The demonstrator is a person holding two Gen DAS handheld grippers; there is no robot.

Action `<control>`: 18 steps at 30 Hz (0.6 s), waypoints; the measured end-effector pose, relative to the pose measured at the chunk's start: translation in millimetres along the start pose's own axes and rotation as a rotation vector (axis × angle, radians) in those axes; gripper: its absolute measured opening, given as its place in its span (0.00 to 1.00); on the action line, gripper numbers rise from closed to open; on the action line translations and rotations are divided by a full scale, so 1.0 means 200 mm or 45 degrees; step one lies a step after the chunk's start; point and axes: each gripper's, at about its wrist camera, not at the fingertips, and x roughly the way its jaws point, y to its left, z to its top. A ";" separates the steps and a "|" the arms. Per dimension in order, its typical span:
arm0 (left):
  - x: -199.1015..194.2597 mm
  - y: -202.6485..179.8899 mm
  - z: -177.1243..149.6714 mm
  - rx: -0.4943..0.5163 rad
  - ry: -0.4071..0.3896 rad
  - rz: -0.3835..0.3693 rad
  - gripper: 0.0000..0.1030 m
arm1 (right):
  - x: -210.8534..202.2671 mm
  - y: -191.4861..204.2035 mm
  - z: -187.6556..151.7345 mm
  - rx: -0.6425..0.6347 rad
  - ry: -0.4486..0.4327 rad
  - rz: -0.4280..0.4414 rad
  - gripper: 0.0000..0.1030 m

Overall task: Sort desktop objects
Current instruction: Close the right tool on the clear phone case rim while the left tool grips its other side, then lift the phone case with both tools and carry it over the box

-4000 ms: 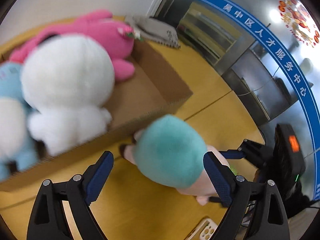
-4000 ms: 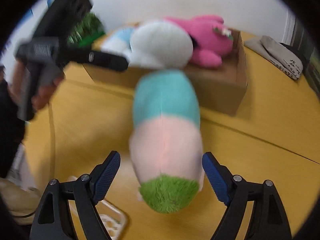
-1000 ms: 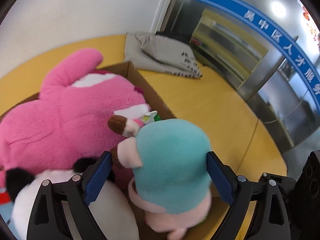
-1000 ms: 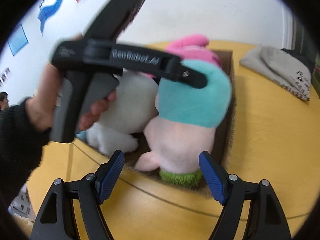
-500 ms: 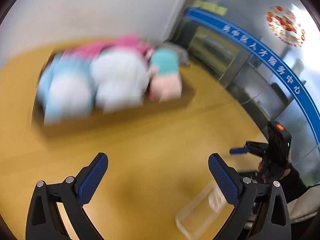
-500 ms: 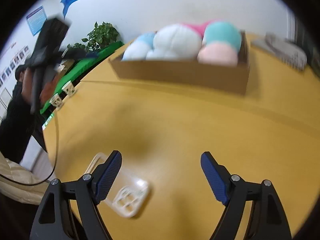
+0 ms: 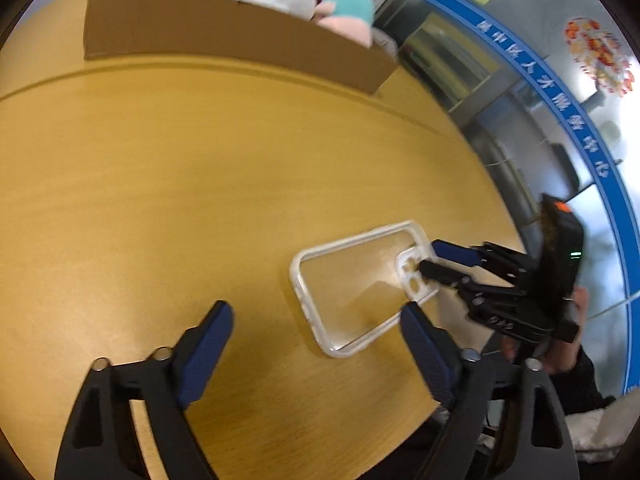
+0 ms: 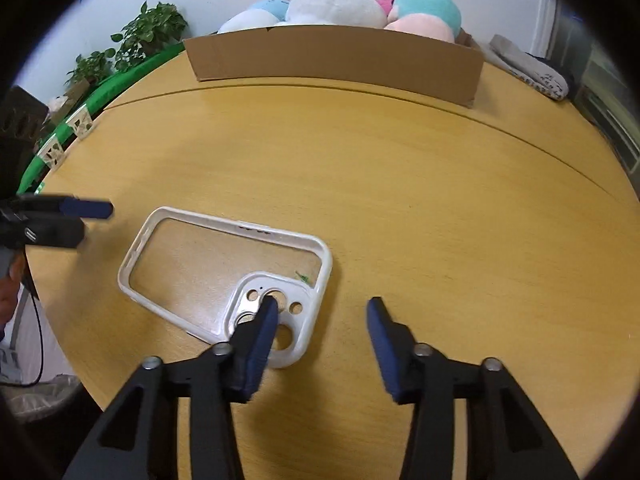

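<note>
A clear phone case with a white rim (image 7: 362,284) (image 8: 224,280) lies flat on the yellow table. My right gripper (image 8: 322,312) is open, its left finger over the case's camera cutout corner, its right finger over bare table. It also shows in the left wrist view (image 7: 440,258) at the case's far end. My left gripper (image 7: 316,322) is open and empty, just short of the case's near end; it shows at the left edge of the right wrist view (image 8: 86,210). A cardboard box (image 7: 224,36) (image 8: 332,54) at the back holds several plush toys, among them a teal and pink one (image 8: 426,14).
A grey folded cloth (image 8: 528,66) lies at the back right beyond the box. Green plants (image 8: 132,44) and a green strip stand past the table's left edge. Glass doors with a blue band (image 7: 560,120) are on the right.
Both grippers let go of the teal and pink plush in the box, pulled back across the table, and now sit low at the phone case, the right gripper's left finger over its corner.
</note>
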 end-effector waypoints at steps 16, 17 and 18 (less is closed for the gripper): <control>0.08 0.02 -0.03 -0.049 -0.030 0.139 0.10 | -0.05 0.11 -0.06 0.048 -0.084 -0.018 0.08; 0.07 0.02 -0.02 -0.051 -0.039 0.143 0.10 | -0.06 0.12 -0.05 0.040 -0.097 -0.022 0.08; 0.05 0.02 0.00 -0.054 -0.056 0.141 0.10 | -0.07 0.13 -0.03 0.026 -0.112 -0.031 0.08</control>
